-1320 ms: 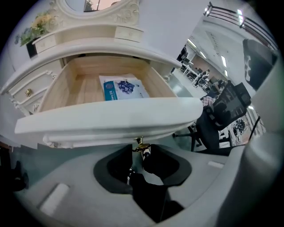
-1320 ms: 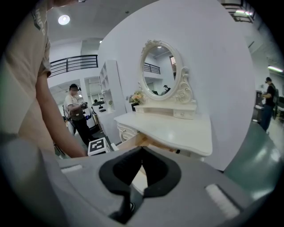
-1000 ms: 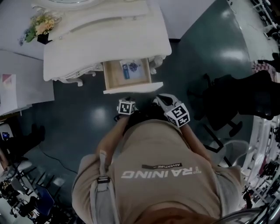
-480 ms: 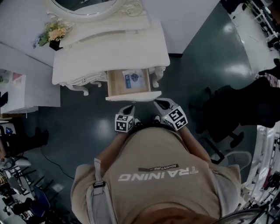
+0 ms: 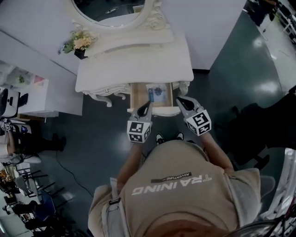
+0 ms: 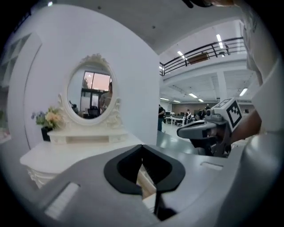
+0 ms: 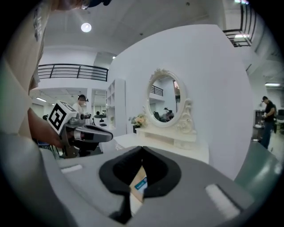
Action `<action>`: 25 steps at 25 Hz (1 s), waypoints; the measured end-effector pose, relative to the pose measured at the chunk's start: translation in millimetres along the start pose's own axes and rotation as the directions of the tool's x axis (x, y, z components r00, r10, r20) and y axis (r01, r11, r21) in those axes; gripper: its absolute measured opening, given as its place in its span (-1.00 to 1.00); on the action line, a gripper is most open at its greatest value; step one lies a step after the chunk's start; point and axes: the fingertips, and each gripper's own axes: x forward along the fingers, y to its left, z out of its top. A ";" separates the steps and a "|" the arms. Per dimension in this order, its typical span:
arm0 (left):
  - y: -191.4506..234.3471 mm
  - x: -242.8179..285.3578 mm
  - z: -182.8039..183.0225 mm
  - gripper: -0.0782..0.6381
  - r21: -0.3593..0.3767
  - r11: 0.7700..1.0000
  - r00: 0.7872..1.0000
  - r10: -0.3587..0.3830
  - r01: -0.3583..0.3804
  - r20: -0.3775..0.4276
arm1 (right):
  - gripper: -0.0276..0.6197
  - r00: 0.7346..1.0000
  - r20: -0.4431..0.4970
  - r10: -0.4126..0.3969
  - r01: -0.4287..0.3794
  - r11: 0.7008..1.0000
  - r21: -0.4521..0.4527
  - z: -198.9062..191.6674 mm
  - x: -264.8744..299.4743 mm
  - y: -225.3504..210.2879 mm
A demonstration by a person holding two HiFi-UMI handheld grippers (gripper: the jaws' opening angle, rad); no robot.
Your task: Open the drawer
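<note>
Now that the left gripper and the right gripper have lifted up, both squeezed together on nothing, the drawer sits pulled out just ahead of them, so the job looks done.

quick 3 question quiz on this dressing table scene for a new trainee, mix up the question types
1. True or false: the drawer of the dressing table is pulled out.
2. What does the left gripper hold? A) the drawer's handle B) nothing, jaws shut C) a cloth
3. Fill in: in the head view, the flowers stand to the ___ of the oval mirror.

Key: 1 true; 2 B; 3 left
</note>
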 end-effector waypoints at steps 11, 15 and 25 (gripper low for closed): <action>15.2 -24.3 111.5 -0.76 0.153 0.982 0.967 0.072 -0.111 0.245 | -0.91 0.988 0.150 0.036 -0.025 0.997 -0.076 79.0 7.4 -8.6; 11.6 -23.2 128.4 -0.76 0.173 0.980 0.960 0.051 -0.101 0.274 | -0.91 0.981 0.192 -0.032 0.048 0.996 -0.081 97.2 -5.4 -24.6; -16.1 -1.8 117.4 -0.76 0.182 0.983 0.972 -0.041 -0.001 0.231 | -0.91 0.981 0.193 -0.027 0.042 0.996 -0.075 93.7 -30.2 -19.5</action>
